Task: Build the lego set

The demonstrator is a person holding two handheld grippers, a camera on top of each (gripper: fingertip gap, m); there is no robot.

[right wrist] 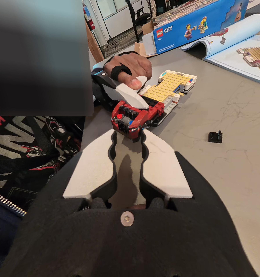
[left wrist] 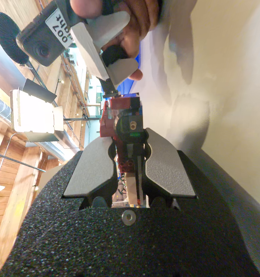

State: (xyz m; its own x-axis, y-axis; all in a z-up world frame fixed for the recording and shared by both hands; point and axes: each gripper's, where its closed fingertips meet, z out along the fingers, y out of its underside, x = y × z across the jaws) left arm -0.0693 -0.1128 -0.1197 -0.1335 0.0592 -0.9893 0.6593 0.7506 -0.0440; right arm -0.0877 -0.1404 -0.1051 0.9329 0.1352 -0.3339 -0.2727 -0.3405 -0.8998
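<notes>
Left jaws around brick model (left wrist: 127, 124)

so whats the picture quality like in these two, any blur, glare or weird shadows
Left wrist view: tilted sideways, the studio light panel blown out to white, the hand up top smeared by motion, soft shadows on the pale surface. Right wrist view: sharper, wide-angle bend at the edges, the right gripper casting a dark shadow on the grey table.
</notes>
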